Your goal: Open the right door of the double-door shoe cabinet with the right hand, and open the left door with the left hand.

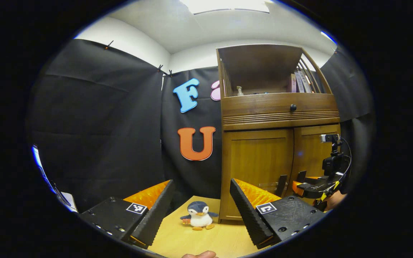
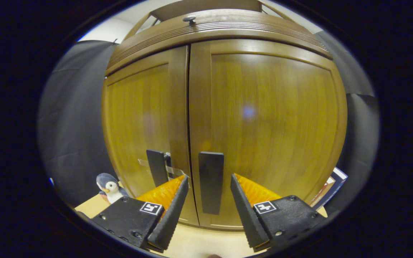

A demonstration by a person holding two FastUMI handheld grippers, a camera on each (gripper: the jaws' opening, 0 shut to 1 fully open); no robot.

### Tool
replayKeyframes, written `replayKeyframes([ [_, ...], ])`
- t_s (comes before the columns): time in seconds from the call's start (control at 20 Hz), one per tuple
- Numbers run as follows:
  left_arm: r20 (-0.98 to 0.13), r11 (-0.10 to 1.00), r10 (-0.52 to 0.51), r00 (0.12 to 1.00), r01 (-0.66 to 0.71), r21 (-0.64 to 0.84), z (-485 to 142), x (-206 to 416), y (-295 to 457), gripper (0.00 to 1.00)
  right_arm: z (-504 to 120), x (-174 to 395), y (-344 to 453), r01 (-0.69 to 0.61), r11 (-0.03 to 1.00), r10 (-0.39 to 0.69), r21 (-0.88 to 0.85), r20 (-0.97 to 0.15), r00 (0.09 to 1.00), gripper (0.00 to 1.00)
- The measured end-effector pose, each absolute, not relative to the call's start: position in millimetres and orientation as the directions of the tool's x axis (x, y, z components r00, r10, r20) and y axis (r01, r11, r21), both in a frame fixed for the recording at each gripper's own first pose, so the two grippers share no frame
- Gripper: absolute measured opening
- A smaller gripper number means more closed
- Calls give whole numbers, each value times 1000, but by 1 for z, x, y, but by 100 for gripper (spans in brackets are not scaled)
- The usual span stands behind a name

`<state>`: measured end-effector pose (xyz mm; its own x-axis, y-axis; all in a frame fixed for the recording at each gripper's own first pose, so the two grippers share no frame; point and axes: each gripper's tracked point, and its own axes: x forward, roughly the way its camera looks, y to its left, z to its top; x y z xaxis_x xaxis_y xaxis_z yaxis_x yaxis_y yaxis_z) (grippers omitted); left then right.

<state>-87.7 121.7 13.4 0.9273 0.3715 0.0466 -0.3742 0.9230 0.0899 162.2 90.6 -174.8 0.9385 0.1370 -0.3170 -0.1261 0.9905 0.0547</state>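
While both doors stay closed, the right gripper [image 2: 206,200], fingers apart, frames the right door's upright handle [image 2: 210,182] straight ahead; the left gripper [image 1: 201,208], also spread, hangs farther back.

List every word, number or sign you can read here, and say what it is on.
Nothing reads clearly.
Books on the top shelf of the cabinet: spines too small and blurred.
Book beside the cabinet: cover too blurred.
Square tags: coded patterns, no words.
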Motion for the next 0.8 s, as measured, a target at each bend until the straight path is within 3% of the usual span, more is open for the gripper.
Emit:
replayKeyframes([
  [0.25,41,912,399,916,-401,81,11,-89,132,95,-189,173,89,-107,993,118,52,-345,931,63],
  [0.5,38,917,389,921,-390,80,9,-89,132,94,-190,176,92,-84,996,85,19,-335,938,41],
  [0.8,41,924,373,927,-375,75,8,-89,134,95,-189,176,90,-53,998,62,36,-332,941,33],
])
